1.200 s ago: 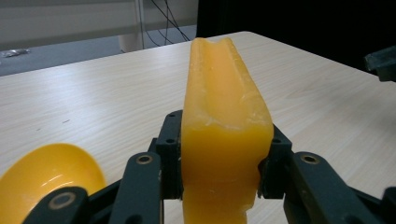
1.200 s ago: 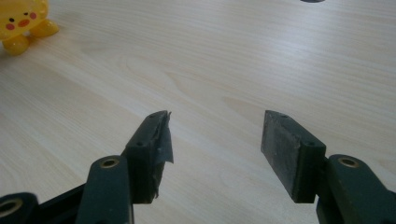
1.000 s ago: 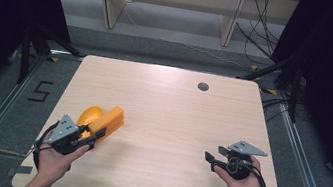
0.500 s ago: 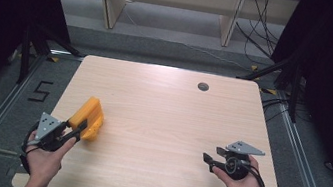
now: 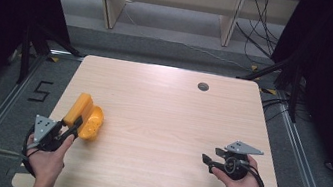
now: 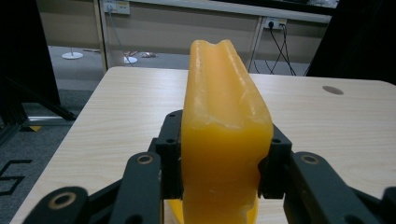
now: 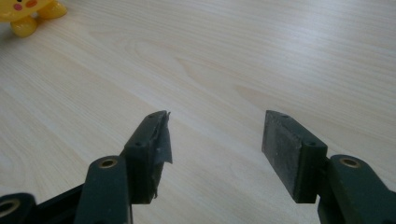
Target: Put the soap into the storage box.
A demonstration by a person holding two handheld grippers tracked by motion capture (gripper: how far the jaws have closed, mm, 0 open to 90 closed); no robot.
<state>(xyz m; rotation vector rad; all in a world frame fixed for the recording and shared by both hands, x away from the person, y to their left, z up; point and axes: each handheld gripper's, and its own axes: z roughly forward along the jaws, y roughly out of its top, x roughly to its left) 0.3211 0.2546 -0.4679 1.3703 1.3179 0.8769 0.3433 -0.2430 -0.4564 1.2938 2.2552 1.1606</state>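
While the left gripper is near the worktop's left edge, toward the near left corner, its 2 black jaws are clenched on a yellow toy. In the left gripper view the yellow toy stands between the 2 jaws as a tall, smooth, waxy shape with a small notch at the top, and the jaw pads press on both of its sides. From the high view the toy lies low over the wood, reaching from the jaws toward the far side, with a long flat part on the left and a rounder part on the right; I cannot tell if it touches the surface. The left hand holds this gripper from the near edge.

The right gripper is near the near right corner, held by the right hand, and it points to the left. In the right gripper view its jaws are spread wide with bare wood between them, grasping nothing. A piece of the yellow toy with a pink spot shows at the top left of that view. A small dark round hole is in the worktop near the far edge.
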